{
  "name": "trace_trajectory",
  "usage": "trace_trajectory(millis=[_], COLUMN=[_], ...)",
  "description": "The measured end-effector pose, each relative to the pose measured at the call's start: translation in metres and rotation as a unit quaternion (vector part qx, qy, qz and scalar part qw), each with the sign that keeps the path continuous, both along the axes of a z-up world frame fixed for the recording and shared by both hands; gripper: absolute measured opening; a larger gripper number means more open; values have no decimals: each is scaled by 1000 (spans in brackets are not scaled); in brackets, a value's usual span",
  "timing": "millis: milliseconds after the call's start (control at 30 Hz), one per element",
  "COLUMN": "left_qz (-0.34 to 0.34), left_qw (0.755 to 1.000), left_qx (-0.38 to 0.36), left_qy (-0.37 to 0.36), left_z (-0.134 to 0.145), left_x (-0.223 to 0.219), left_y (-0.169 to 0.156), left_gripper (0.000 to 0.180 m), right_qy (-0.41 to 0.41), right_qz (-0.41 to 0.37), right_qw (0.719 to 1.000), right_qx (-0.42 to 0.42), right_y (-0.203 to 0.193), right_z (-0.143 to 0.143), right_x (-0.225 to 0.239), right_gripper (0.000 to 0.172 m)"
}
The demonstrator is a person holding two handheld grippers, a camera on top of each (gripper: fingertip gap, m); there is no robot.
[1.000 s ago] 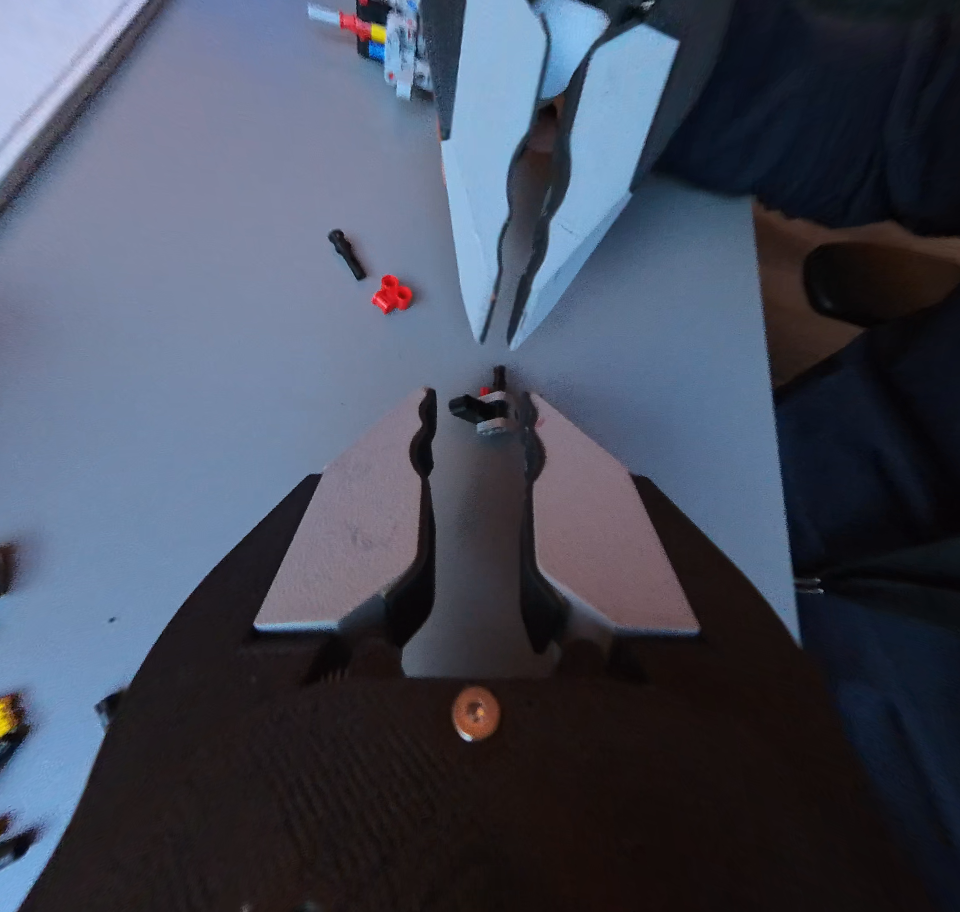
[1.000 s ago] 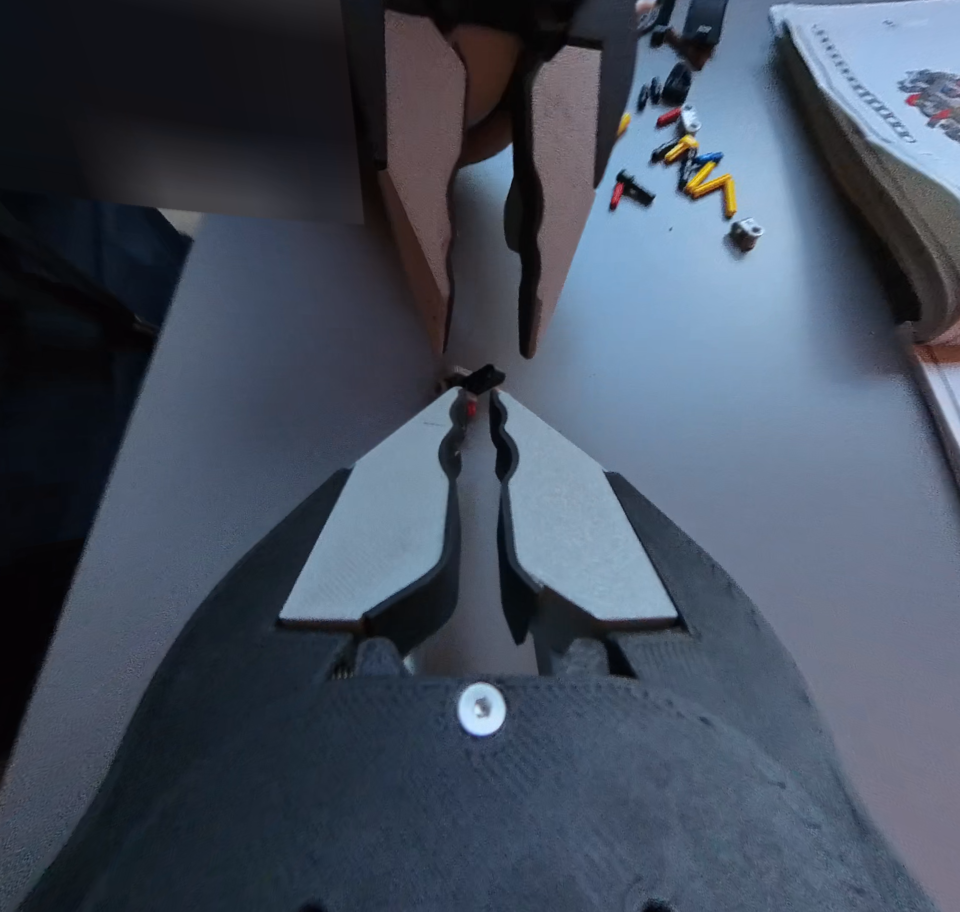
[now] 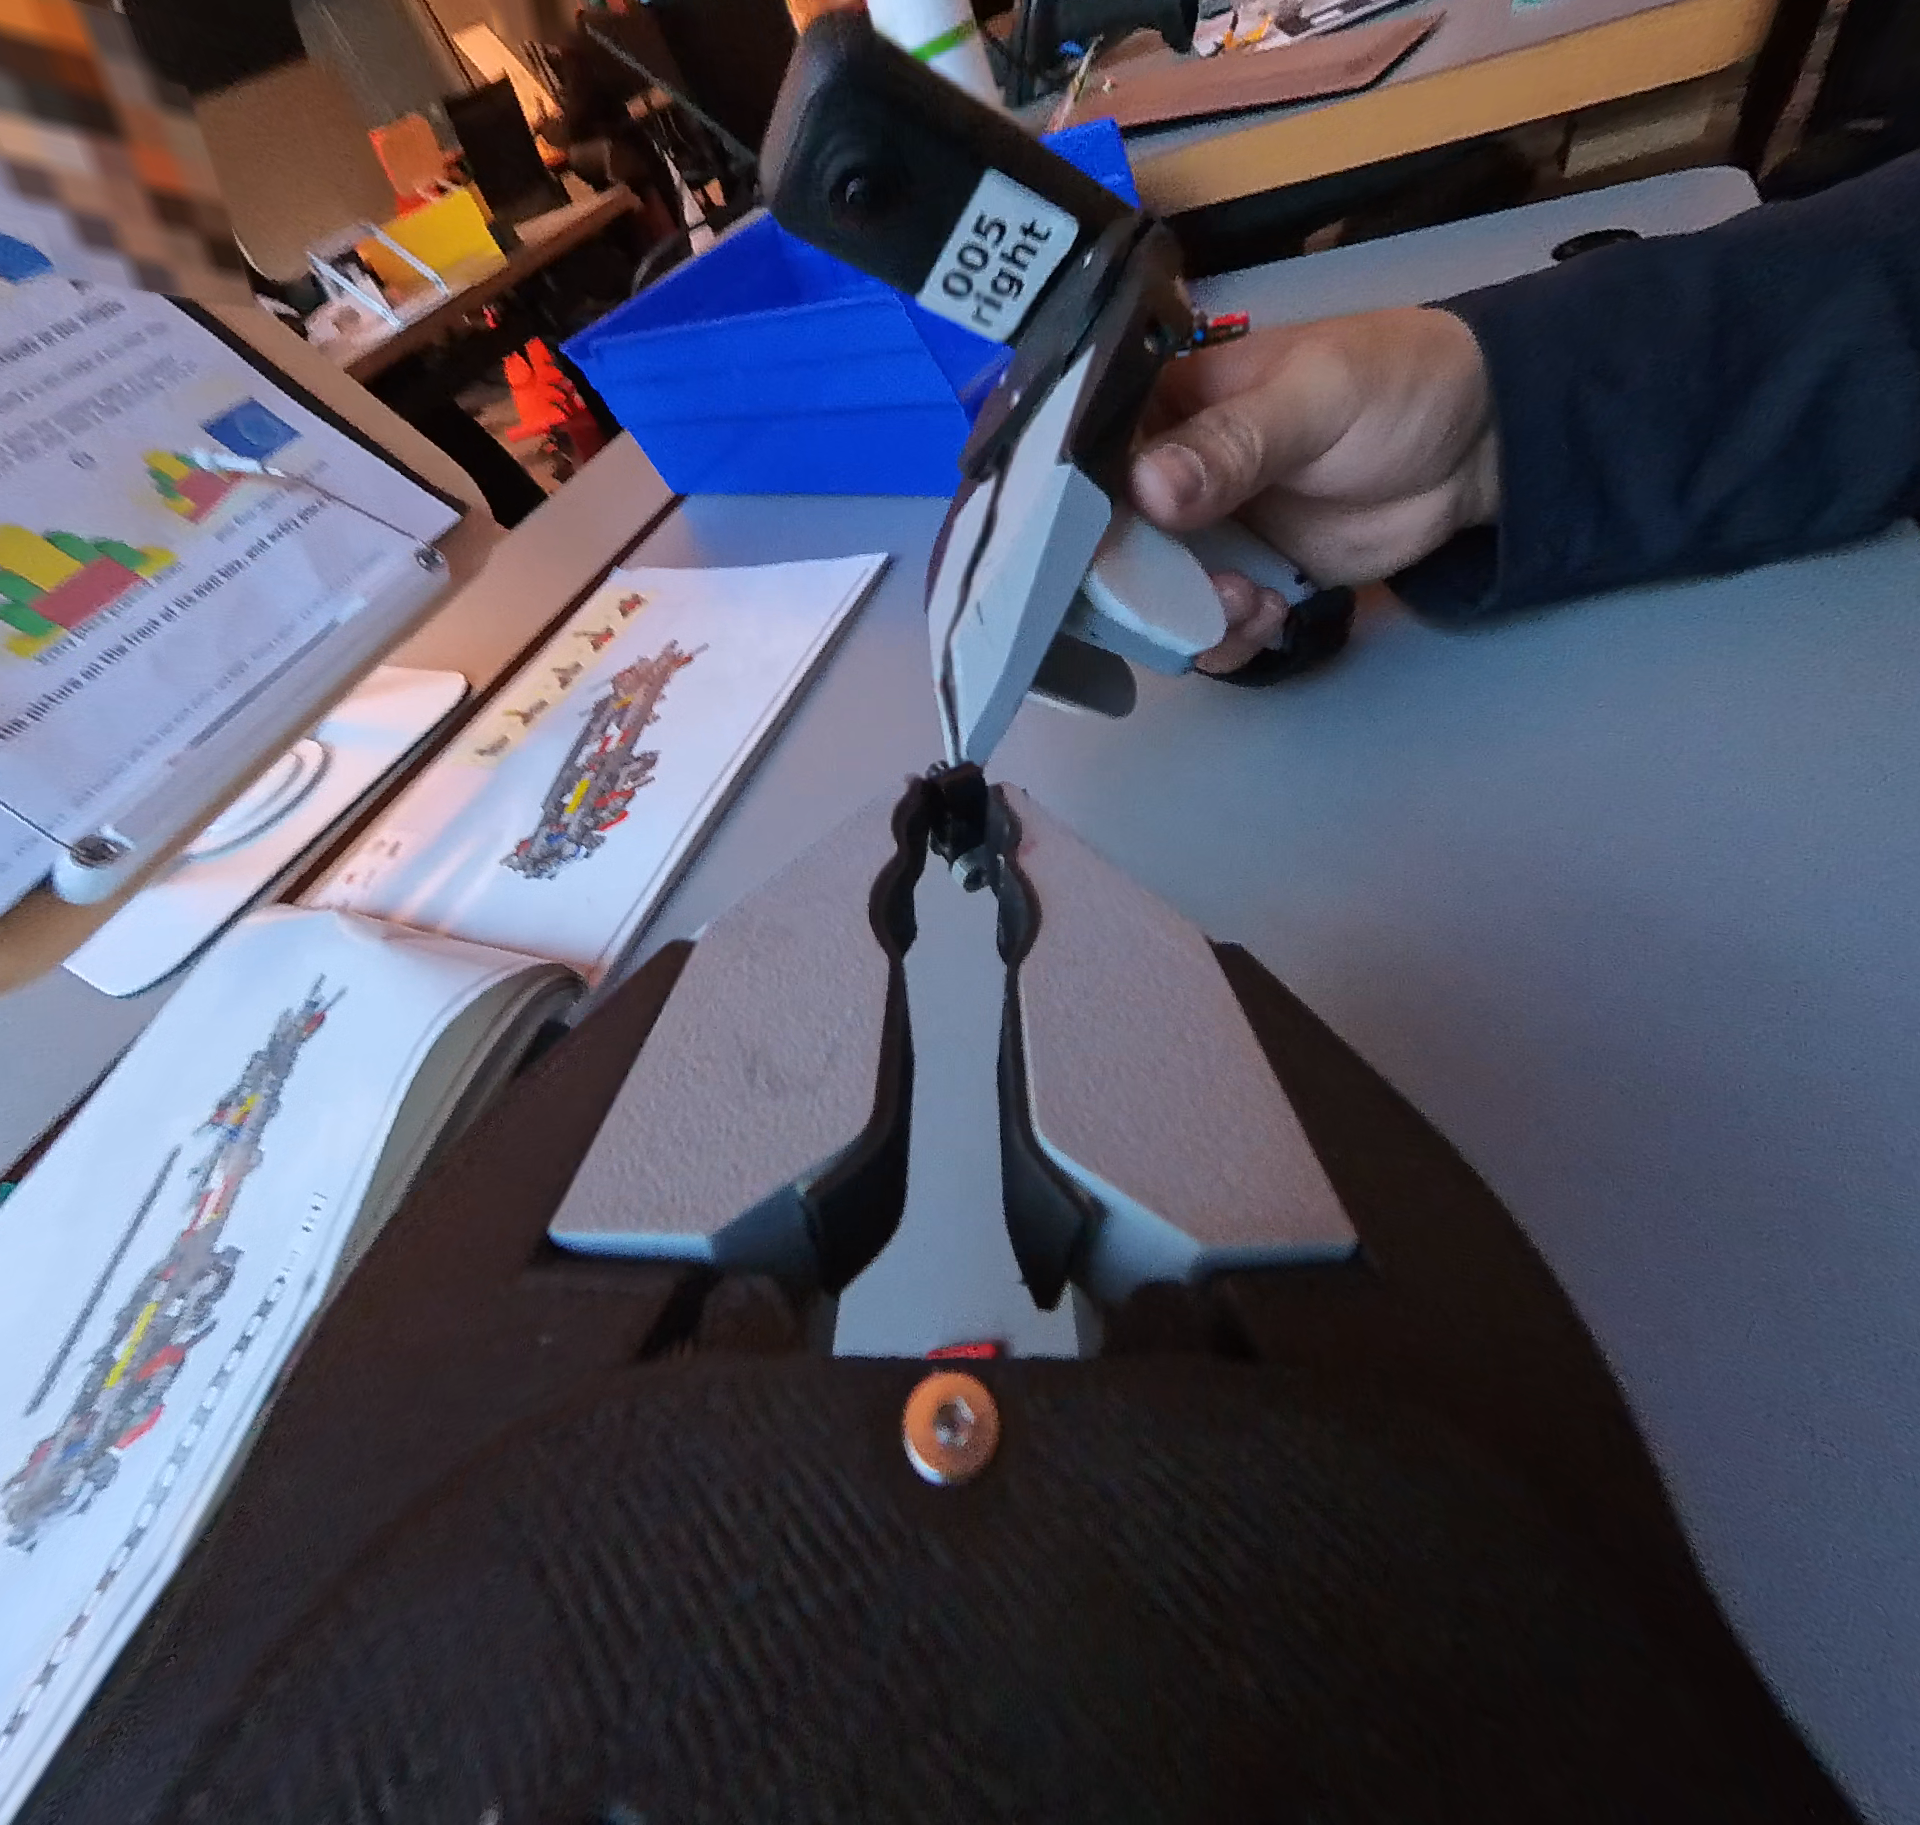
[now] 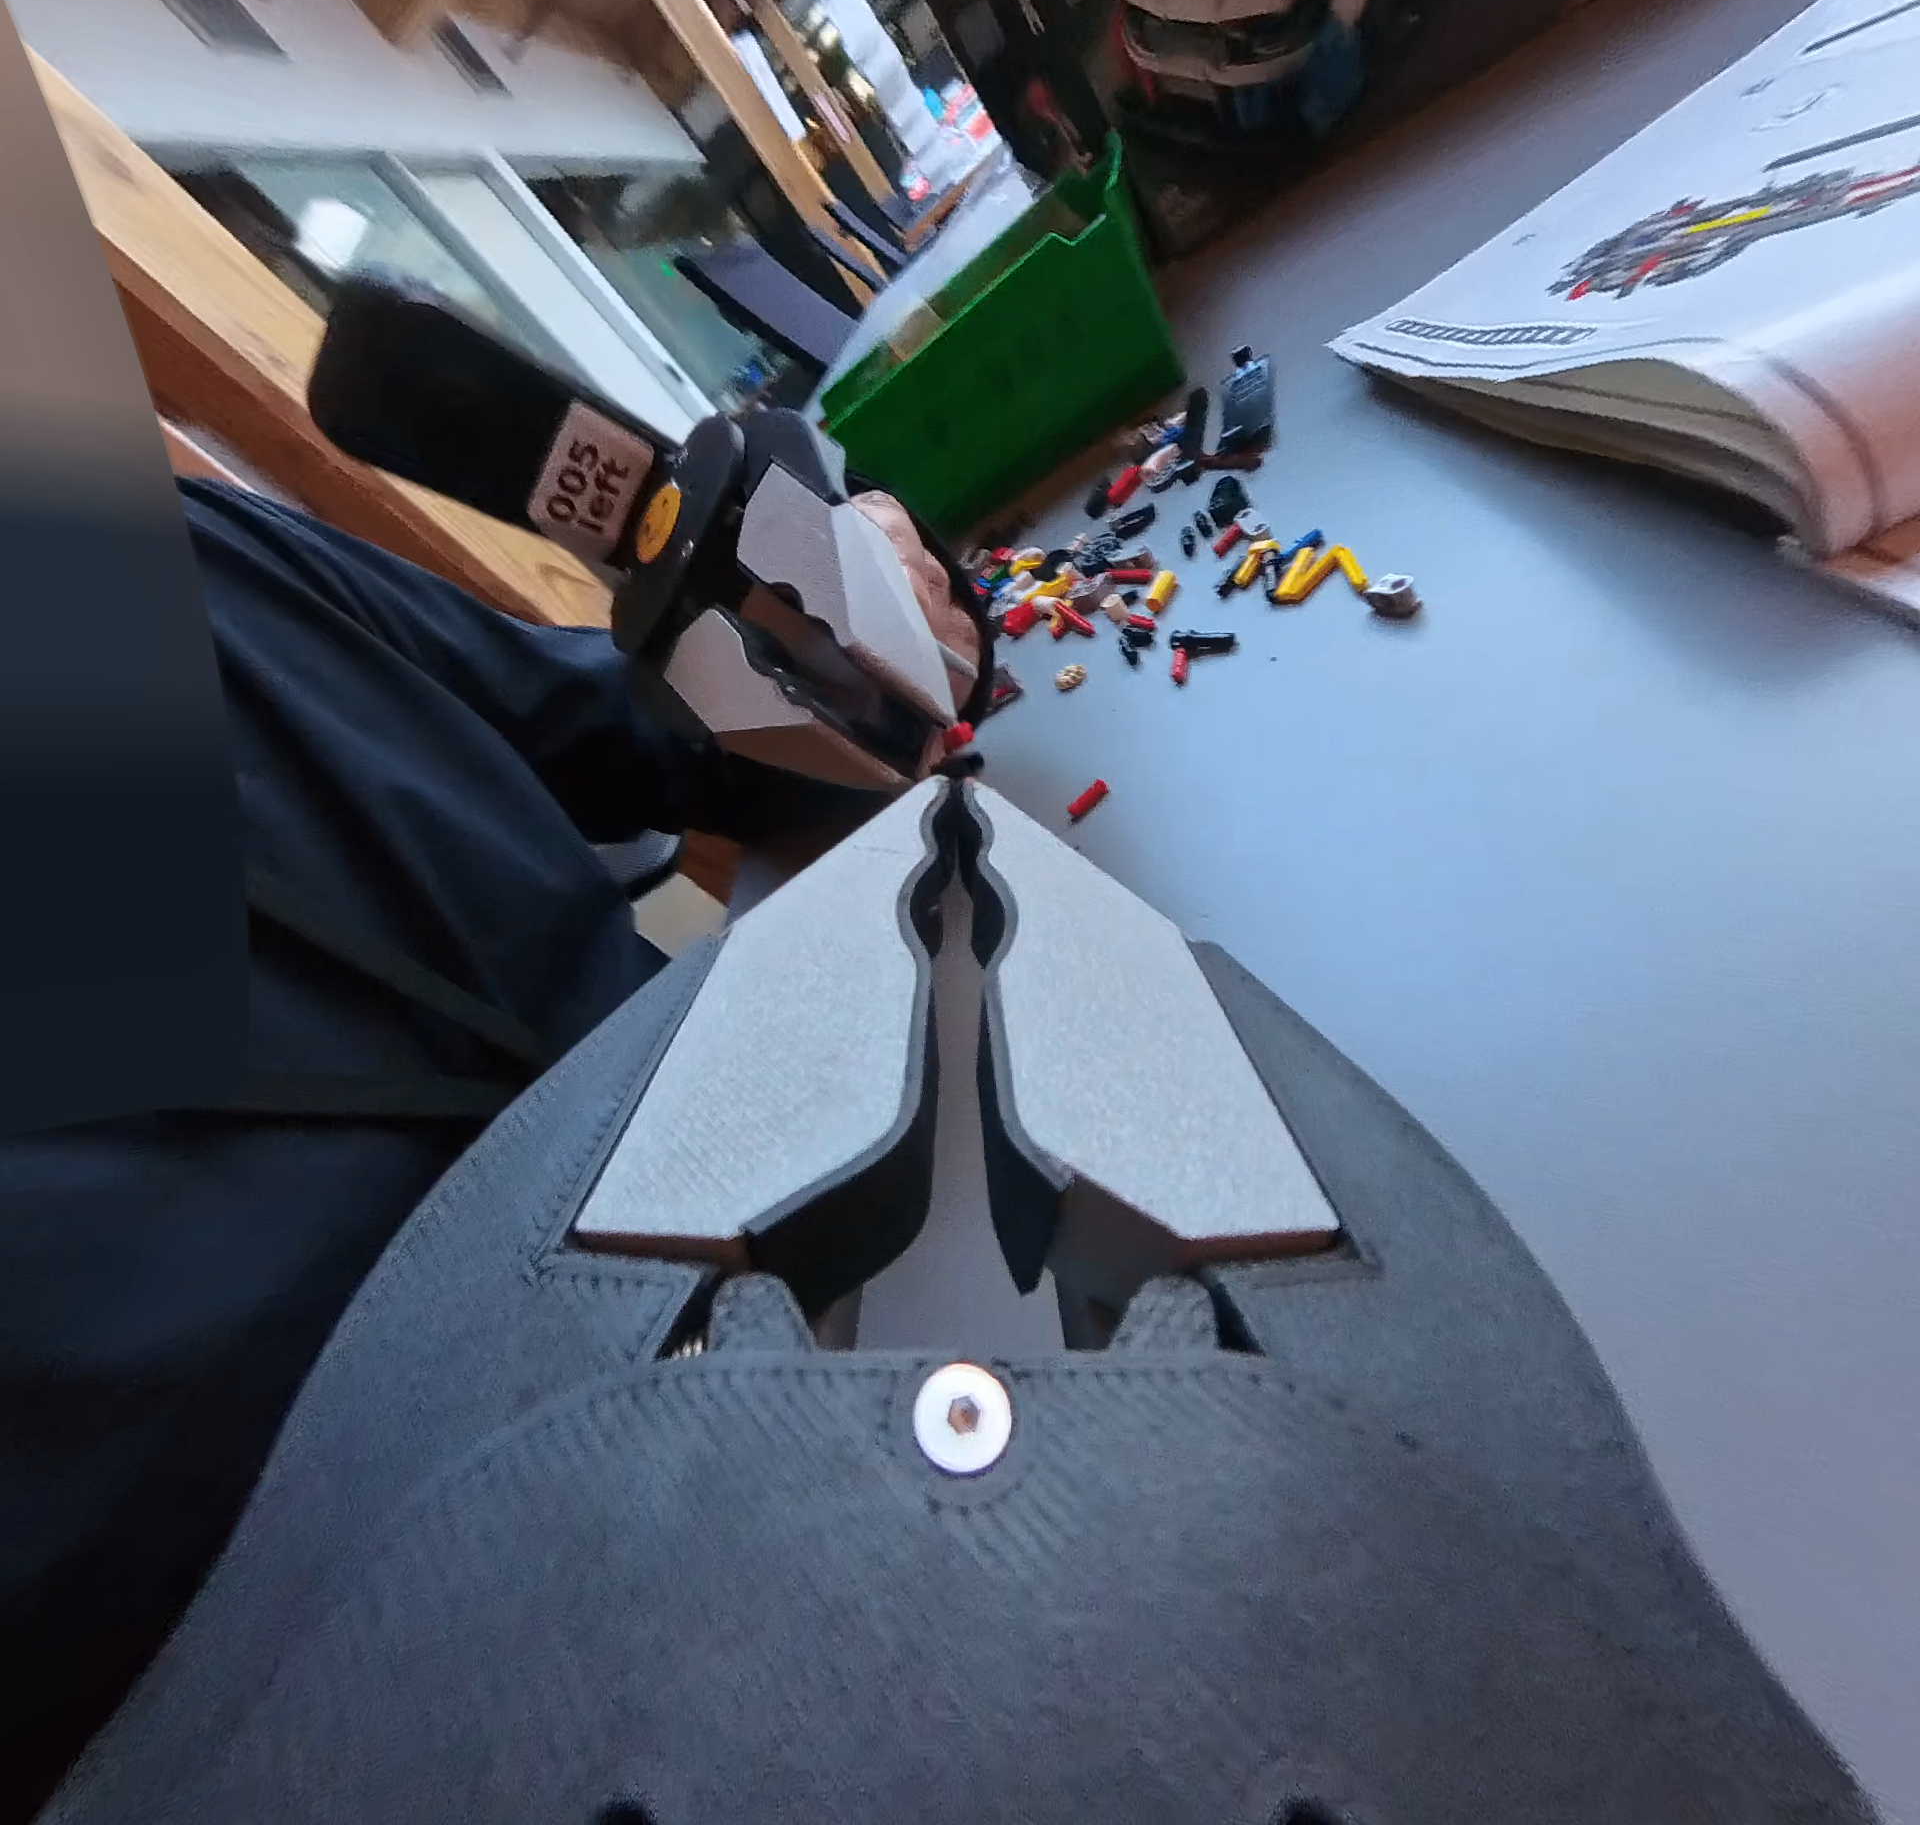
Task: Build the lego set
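From the left wrist view, the left gripper has its fingers clamped on a small black-and-grey building-toy piece, held above the grey counter. The right gripper comes down from above, its fingers together, tip right at the top of that piece; whether it pinches a part of it cannot be told. A hand in a dark sleeve grips its handle. Left of the held piece an open instruction booklet lies flat on the counter, with a propped display board beyond it. Behind the right gripper stands a blue bin, and farther back the room shows other desks, a yellow box and cluttered worktops, all blurred.

From the right wrist view, the right gripper has its fingers closed together, their tips at a small black part. The left gripper reaches in from the left, with a red bit at its tip, just above that black part. A lone red pin lies on the counter just right of the tips. Farther off is a scatter of loose toy pieces in red, yellow and black, with a green bin behind them and the booklet at the right. Wooden beams and glass panels line the room beyond.
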State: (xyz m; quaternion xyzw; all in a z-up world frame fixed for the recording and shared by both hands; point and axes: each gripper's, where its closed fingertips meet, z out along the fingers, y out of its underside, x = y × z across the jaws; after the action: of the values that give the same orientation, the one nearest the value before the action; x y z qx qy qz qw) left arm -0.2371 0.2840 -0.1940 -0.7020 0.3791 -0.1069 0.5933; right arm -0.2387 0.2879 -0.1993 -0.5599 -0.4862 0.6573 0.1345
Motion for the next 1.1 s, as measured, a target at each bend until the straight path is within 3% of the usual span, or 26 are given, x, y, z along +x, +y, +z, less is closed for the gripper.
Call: trace_trajectory(millis=[233,767,1000,1100], left_qz=[-8,-14,-8,-8], left_qw=[998,998,998,999], left_qx=[58,69,62,30], left_qy=[12,-3,3,-6], left_z=[11,16,10,4], left_x=[4,5,7,8], left_y=[-4,-7,-4,-3], left_gripper=[8,8,9,19], right_qy=[18,53,42,31], right_qz=[26,37,19,2], right_qw=[999,991,996,999], right_qx=[-36,-119,-78,-44], right_y=[-10,-11,-8,-6], right_z=[6,18,14,8], right_x=[-2,-4,-3,-4], right_gripper=[0,2,1,1])
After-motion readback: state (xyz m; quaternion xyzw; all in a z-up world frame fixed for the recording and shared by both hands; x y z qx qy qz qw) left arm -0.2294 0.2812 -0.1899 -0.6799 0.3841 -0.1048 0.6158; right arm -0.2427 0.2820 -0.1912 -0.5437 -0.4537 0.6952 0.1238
